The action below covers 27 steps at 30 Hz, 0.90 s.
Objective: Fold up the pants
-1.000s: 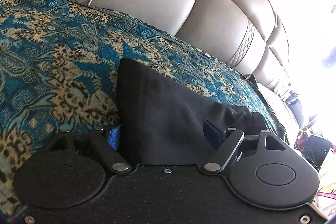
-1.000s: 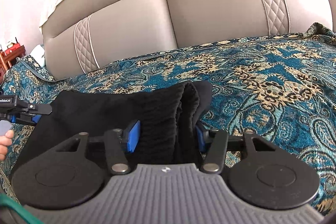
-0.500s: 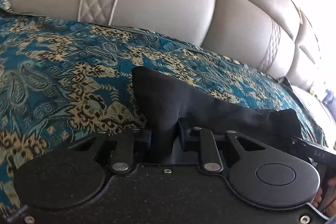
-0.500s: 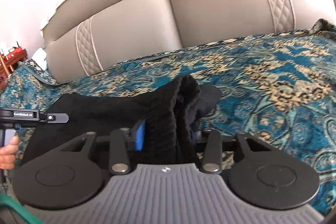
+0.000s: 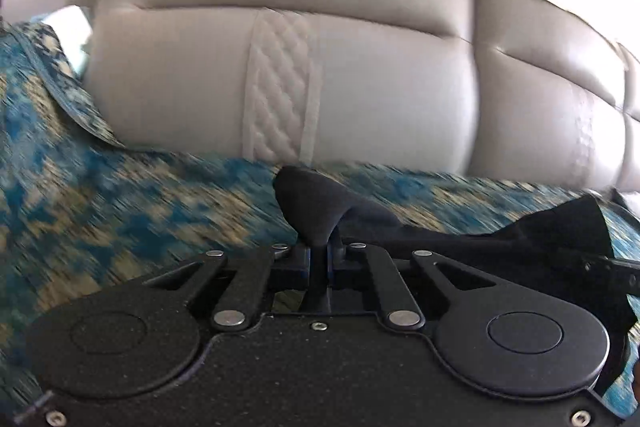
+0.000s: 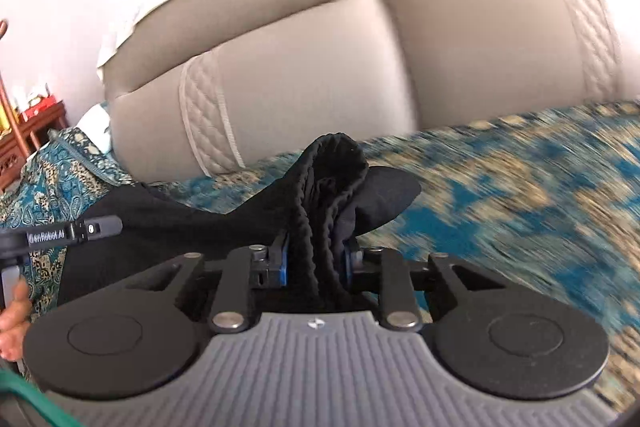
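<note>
The black pants [image 5: 316, 207] lie on a blue and gold patterned cover [image 5: 120, 211] over a sofa seat. My left gripper [image 5: 319, 259] is shut on a thin edge of the pants, which stick up between its blue pads. My right gripper [image 6: 314, 259] is shut on the bunched, ribbed waistband of the pants [image 6: 332, 187]. The fabric stretches between the two grippers and is raised off the cover. The left tool [image 6: 76, 229] shows at the left of the right wrist view.
The beige leather sofa backrest [image 5: 360, 87] rises just behind the cover. A wooden side table [image 6: 28, 131] with small items stands far left. A hand [image 6: 12, 315] holds the left tool.
Both grippers have lifted the pants off the cover and tilted toward the backrest. The left gripper went from open around the fabric to shut on it. The right gripper tightened on the waistband.
</note>
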Available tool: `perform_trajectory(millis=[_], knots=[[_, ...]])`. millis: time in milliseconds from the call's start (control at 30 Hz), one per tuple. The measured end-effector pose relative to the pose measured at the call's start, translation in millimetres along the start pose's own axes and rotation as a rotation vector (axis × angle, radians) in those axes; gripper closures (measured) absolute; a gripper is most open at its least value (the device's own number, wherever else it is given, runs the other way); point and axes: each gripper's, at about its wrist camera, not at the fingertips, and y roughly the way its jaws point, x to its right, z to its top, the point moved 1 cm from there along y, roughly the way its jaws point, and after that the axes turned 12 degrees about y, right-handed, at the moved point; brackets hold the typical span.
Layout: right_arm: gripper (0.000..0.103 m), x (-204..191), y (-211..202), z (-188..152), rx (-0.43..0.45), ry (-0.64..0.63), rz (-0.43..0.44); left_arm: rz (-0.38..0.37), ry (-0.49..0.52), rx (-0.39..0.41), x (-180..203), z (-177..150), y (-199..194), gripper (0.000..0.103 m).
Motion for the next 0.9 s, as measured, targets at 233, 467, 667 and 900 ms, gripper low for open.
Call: perform_trajectory(millis=[233, 467, 667, 900], knots=[[0.075, -66, 71, 12, -0.039, -0.077, -0.038, 0.129, 0.021, -0.096, -55, 19, 51, 0.095], [0.072, -67, 107, 4, -0.076, -0.119, -0.178, 0.166, 0.088, -0.152, -48, -4, 91, 0.090], [0.060, -46, 109, -4, -0.074, -0.080, -0.200, 0.200, 0.168, -0.166, -36, -15, 99, 0.076], [0.031, -42, 90, -3, -0.054, -0.017, -0.210, 0.196, 0.125, -0.198, -32, -8, 81, 0.051]])
